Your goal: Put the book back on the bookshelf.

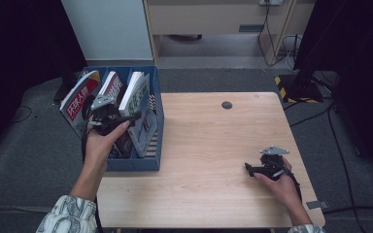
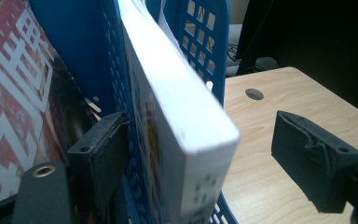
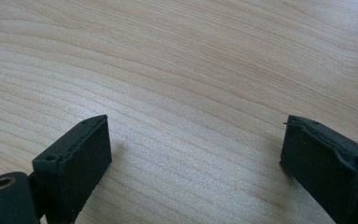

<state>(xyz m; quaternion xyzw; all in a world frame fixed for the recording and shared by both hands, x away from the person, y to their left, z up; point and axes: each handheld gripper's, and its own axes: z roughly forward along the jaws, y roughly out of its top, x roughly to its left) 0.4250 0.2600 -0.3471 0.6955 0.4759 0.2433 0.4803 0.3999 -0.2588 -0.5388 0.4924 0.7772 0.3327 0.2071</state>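
Thick white book (image 2: 177, 121) upright in the blue rack (image 1: 153, 162), rightmost slot. Left gripper (image 2: 214, 154) released, jaws straddling it, not pinching. Likely stiff, fairly heavy, smooth-covered: best pinched across the spine edge. Right gripper (image 3: 205, 158) released, idle over the table (image 1: 213, 145).

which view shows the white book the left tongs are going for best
The left gripper view: the white book stands close up between the open left tongs, beside the blue rack. The high view shows it small, leaning in the rack. The right gripper view looks at the table.
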